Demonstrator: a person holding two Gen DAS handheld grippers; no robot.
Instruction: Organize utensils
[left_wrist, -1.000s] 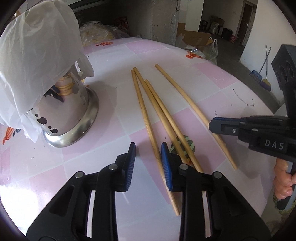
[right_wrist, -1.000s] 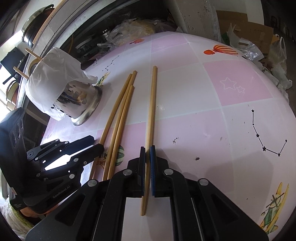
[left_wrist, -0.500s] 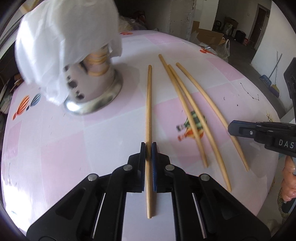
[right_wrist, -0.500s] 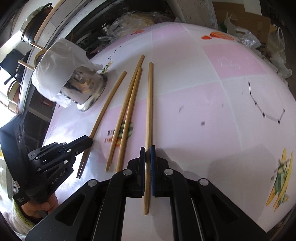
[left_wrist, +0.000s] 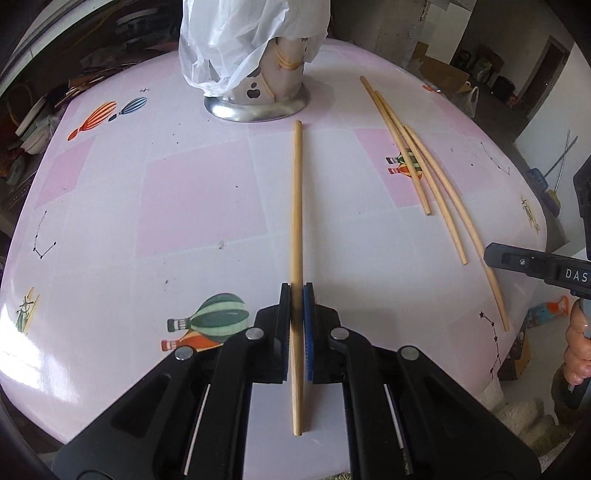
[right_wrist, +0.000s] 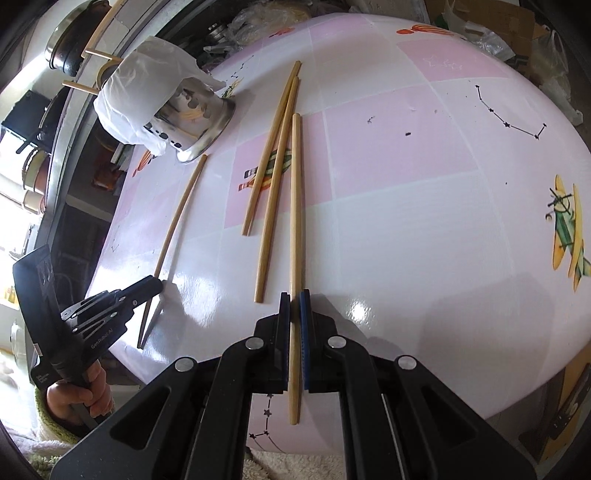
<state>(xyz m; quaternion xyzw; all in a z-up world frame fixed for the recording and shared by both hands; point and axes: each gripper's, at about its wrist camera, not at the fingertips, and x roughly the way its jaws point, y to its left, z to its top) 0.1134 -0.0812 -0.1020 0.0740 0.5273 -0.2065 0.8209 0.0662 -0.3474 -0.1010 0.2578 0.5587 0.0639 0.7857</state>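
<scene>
My left gripper (left_wrist: 296, 291) is shut on a wooden chopstick (left_wrist: 296, 203) that points straight at the metal utensil holder (left_wrist: 258, 99), which is draped in a white plastic bag. My right gripper (right_wrist: 294, 299) is shut on another chopstick (right_wrist: 295, 206). Two loose chopsticks (right_wrist: 271, 158) lie crossed on the pink table (right_wrist: 406, 229) just left of it. In the right wrist view the left gripper (right_wrist: 157, 286) grips its chopstick (right_wrist: 181, 218) near the holder (right_wrist: 195, 122). The left wrist view catches the right gripper (left_wrist: 493, 255) at the right edge.
Bags, pans and clutter (right_wrist: 258, 18) crowd the space beyond the table's far edge, and cardboard boxes (left_wrist: 443, 74) stand on the floor behind. A hand (right_wrist: 77, 395) holds the left gripper's handle off the table's left side. The table's near rim runs under both grippers.
The left gripper shut on the leftmost chopstick and carried it left, away from the other three, toward the holder. The right gripper drew its chopstick back toward the near edge.
</scene>
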